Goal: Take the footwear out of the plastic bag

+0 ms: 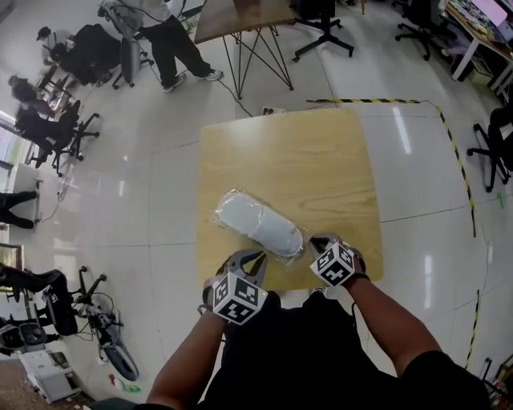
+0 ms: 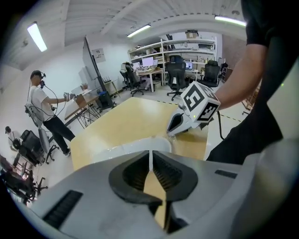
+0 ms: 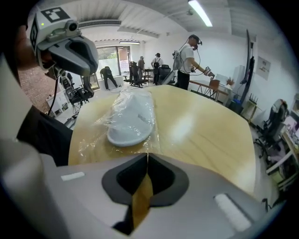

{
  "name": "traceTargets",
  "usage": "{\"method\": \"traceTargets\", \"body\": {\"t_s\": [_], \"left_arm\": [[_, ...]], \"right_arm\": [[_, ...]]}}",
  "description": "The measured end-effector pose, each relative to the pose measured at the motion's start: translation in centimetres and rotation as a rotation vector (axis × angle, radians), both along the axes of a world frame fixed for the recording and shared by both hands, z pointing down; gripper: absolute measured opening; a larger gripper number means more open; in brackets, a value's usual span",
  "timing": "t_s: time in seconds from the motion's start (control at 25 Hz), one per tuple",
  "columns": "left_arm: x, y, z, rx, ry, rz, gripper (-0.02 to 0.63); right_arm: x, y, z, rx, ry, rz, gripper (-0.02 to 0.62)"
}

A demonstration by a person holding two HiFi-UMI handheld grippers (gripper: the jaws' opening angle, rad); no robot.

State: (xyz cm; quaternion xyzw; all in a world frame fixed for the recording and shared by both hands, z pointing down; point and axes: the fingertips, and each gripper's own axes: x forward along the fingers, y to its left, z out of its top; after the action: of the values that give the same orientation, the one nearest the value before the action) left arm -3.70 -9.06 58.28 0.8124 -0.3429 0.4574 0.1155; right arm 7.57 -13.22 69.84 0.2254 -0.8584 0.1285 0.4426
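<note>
A clear plastic bag (image 1: 256, 223) holding white slippers lies on the light wooden table (image 1: 304, 152), near its front edge. My left gripper (image 1: 255, 255) hovers just in front of the bag's near left side. Its jaws stand only a narrow slit apart, with nothing between them. My right gripper (image 1: 315, 240) is at the bag's right end, shut and empty. In the left gripper view the bag (image 2: 135, 147) shows just beyond the left gripper (image 2: 150, 156), with the right gripper (image 2: 173, 130) beside it. The right gripper view has the bag (image 3: 131, 116) ahead of the right gripper (image 3: 147, 156).
The table's front edge (image 1: 280, 288) is right below both grippers. Beyond the table stand another table (image 1: 240, 20), a person (image 1: 172, 44) and office chairs (image 1: 321, 32). Yellow-black tape (image 1: 457, 152) marks the floor on the right.
</note>
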Motion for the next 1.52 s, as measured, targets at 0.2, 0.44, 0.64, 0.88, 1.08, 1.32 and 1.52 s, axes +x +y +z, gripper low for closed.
{"method": "traceTargets", "body": {"t_s": [0.2, 0.44, 0.64, 0.88, 1.08, 1.32, 1.52], "left_arm": [[-0.8, -2.1, 1.3, 0.003, -0.017, 0.086, 0.032], [-1.0, -8.1, 1.9, 0.054, -0.035, 0.216, 0.057], [3.4, -9.3, 5.4, -0.036, -0.103, 0.483, 0.138], [3.7, -7.2, 9.3, -0.142, -0.127, 0.612, 0.131], [4.2, -5.7, 9.3, -0.127, -0.088, 0.532, 0.083], [4.0, -4.2, 9.3, -0.132, -0.086, 0.499, 0.064], [3.9, -3.4, 9.0, -0.127, -0.086, 0.48, 0.063]], "right_arm": [[2.0, -4.0, 0.3, 0.03, 0.065, 0.114, 0.011], [3.8, -6.9, -3.4, 0.051, -0.093, 0.503, 0.084], [2.1, -0.1, -1.9, 0.011, -0.031, 0.309, 0.075], [2.1, 3.6, -0.2, -0.029, 0.015, 0.218, 0.046], [4.2, 5.3, -0.1, -0.06, 0.005, 0.231, 0.031], [4.6, 5.8, 0.0, -0.064, 0.018, 0.202, 0.029], [4.6, 6.5, -0.2, -0.124, 0.008, 0.184, 0.029]]}}
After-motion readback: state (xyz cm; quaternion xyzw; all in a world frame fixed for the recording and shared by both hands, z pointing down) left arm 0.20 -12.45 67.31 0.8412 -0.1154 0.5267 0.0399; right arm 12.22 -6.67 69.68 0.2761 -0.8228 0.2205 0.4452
